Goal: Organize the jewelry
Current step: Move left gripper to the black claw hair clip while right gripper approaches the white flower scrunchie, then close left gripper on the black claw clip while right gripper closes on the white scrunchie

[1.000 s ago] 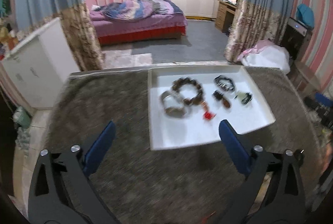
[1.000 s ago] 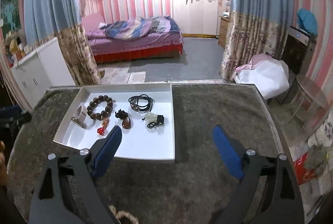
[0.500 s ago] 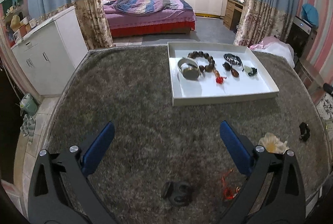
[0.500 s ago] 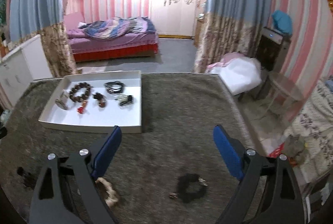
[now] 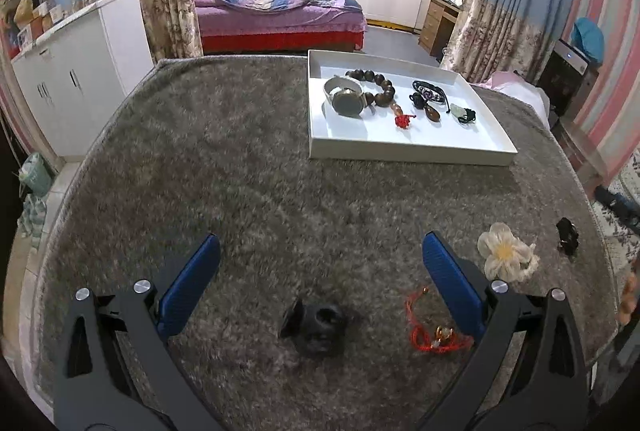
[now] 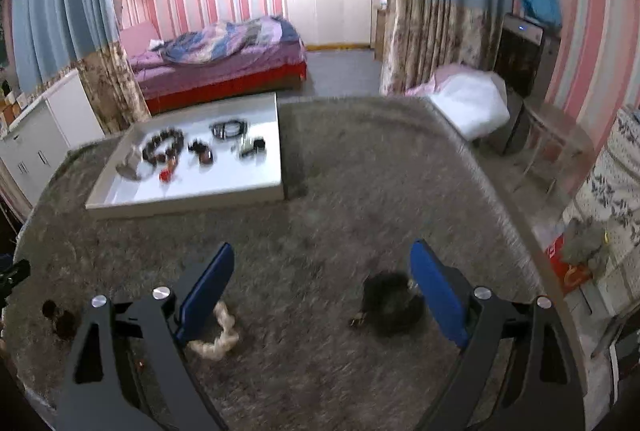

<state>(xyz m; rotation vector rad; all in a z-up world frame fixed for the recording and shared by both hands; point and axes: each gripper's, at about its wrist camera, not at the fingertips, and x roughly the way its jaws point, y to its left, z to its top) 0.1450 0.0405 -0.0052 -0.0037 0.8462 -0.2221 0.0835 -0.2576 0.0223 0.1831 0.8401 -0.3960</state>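
Note:
A white tray (image 5: 408,149) on the grey carpeted table holds a watch (image 5: 346,101), a brown bead bracelet (image 5: 380,87), a dark braided bracelet (image 5: 428,94) and small pendants. The tray also shows in the right wrist view (image 6: 188,197). My left gripper (image 5: 320,259) is open and empty, near the table's front; a black hair tie (image 5: 318,323) lies between its fingers and a red cord bracelet (image 5: 434,331) by the right finger. My right gripper (image 6: 320,267) is open and empty; a black scrunchie (image 6: 390,303) lies by its right finger and a cream scrunchie (image 6: 218,339) by its left.
A cream flower hair tie (image 5: 506,255) and a small black clip (image 5: 568,233) lie at the right of the table. A small dark item (image 6: 60,317) lies at the left edge in the right wrist view. Behind are curtains, a bed and a white cabinet (image 5: 76,71).
Both grippers have pulled back from the tray toward the table's near side. Loose items on the carpet have come into view between and beside the fingers. Both stay open.

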